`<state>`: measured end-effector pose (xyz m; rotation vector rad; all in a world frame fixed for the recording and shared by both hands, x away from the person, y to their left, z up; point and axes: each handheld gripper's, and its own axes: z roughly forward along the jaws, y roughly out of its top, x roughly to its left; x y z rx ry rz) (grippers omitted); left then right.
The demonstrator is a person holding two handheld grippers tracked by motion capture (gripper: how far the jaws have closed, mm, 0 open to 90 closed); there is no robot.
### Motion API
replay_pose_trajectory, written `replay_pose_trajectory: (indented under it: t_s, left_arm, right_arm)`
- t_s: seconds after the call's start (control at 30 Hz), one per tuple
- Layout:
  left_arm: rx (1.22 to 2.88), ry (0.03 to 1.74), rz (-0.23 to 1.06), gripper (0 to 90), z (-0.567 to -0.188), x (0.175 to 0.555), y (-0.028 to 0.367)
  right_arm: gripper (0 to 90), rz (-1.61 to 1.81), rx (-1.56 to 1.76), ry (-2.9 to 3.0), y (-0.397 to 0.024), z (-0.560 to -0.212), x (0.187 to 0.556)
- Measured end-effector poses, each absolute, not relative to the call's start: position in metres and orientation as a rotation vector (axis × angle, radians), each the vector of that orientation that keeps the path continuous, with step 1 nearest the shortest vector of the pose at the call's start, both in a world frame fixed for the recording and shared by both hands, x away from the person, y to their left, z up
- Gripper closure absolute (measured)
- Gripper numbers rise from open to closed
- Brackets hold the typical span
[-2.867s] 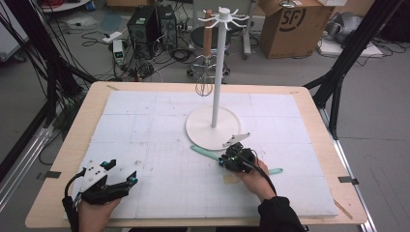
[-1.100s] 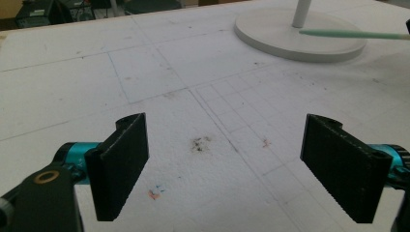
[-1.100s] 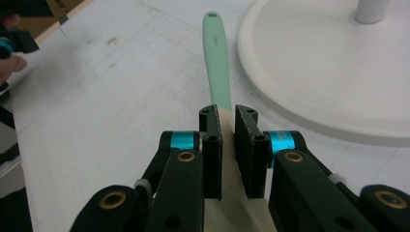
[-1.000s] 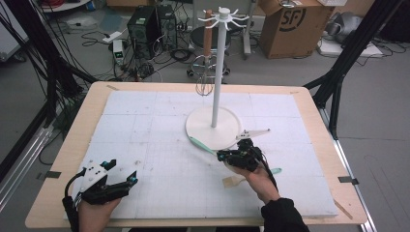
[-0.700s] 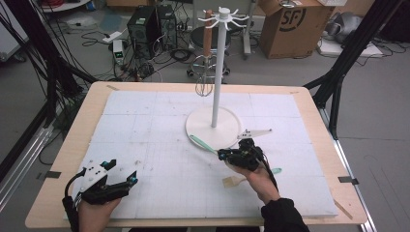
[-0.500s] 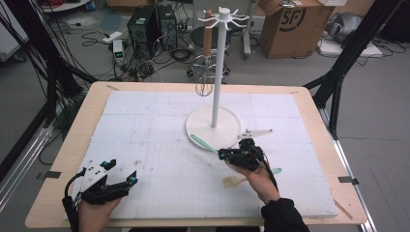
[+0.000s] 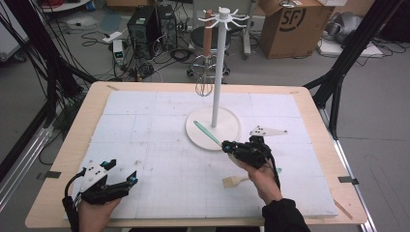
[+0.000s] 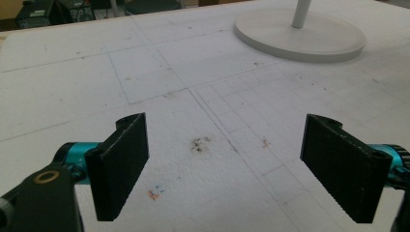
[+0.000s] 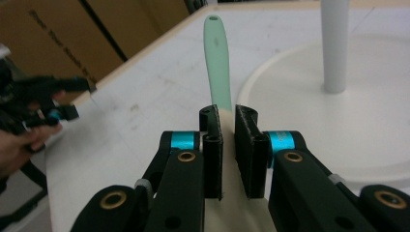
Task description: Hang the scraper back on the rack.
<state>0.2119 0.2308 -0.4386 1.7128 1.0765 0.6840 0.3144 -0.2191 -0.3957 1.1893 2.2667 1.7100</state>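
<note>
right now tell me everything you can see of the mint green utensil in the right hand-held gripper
The mint green utensil is a long, slim handle that looks like matte silicone or plastic, rounded at the tip with a small hanging hole. The right hand-held gripper is shut on its lower part, so the working end is hidden between the black jaws. In the high view the utensil is lifted, its tip slanting over the rim of the white round stand base.

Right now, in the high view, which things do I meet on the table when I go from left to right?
left gripper → green utensil → stand pole → right gripper → grey three-cornered plate
</note>
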Motion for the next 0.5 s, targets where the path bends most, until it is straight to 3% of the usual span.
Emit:
replay_pose_trajectory:
  t_s: [0.5]
  left_arm:
    - [1.715,1.075,0.683,17.9,-0.439,0.212,0.230]
  right_arm:
    - [82.3,1.996,1.119,2.036,-0.236,-0.368,0.304]
